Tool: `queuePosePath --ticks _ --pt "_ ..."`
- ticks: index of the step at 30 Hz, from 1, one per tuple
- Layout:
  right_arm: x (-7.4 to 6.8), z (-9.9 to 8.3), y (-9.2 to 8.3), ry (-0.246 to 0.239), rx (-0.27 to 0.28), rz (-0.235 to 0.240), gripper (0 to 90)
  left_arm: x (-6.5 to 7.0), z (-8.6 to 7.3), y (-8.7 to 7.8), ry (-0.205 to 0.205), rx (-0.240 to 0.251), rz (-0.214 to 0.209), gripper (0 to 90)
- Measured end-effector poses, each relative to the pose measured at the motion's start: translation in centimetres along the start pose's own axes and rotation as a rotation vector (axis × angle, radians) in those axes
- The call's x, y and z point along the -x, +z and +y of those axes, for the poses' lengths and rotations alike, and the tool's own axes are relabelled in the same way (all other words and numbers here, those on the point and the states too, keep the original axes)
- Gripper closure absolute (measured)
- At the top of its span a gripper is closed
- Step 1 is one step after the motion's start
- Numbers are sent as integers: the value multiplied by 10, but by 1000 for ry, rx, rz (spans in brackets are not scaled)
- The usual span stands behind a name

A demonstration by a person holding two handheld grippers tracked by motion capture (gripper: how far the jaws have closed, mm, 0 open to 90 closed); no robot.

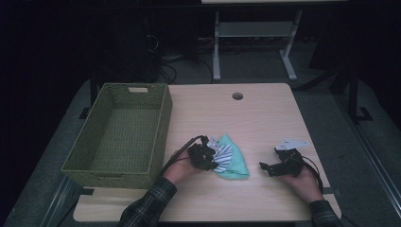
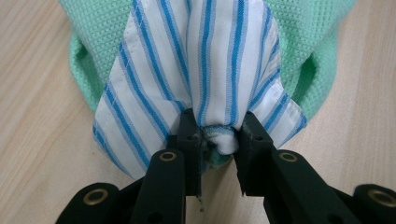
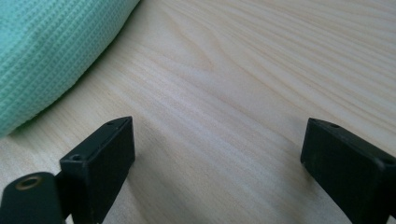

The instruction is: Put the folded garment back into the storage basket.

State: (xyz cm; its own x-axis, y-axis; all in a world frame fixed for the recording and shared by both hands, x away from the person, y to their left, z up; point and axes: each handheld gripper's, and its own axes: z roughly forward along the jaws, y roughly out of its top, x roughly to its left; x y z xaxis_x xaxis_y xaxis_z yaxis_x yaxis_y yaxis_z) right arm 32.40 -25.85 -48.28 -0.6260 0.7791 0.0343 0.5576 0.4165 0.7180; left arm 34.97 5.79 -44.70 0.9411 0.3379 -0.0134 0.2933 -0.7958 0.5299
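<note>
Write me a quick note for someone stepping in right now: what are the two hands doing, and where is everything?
Left gripper: shut on a bunched fold of the blue-striped white cloth, which lies on the green waffle cloth at the table's middle.
Right gripper: open, holding nothing, low over bare table beside the green cloth.
Woven basket: at the table's left, nothing in it.
Done: striped cloth gripped.
Left, probably: move the cloths into the basket.

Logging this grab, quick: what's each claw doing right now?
Left claw: closed on the striped cloth.
Right claw: open, holding nothing.
</note>
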Motion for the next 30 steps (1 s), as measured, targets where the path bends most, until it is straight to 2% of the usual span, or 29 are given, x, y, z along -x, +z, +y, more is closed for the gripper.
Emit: queuePosePath --ticks 3,6,8,14,20,22,25,30 --pt "0 0 0 4 -2 1 92 -1 1 -3 -3 -7 -7 738" --pt "0 0 0 4 -2 1 92 -2 1 -7 -24 13 -16 738" --pt "0 0 0 5 -2 1 92 -3 3 -11 -18 8 -16 738" --pt "0 0 0 5 -4 1 92 -4 8 -23 -49 37 -31 738" --pt "0 0 0 7 -4 -1 92 -4 11 -30 -62 48 -34 737" --pt "0 0 0 8 -4 -2 92 -4 14 -38 -87 74 -36 737" --pt "0 0 0 9 -4 -1 91 -4 17 -47 -80 71 -31 737" --pt "0 0 0 10 -3 -2 91 -8 20 -66 -104 114 -23 735"
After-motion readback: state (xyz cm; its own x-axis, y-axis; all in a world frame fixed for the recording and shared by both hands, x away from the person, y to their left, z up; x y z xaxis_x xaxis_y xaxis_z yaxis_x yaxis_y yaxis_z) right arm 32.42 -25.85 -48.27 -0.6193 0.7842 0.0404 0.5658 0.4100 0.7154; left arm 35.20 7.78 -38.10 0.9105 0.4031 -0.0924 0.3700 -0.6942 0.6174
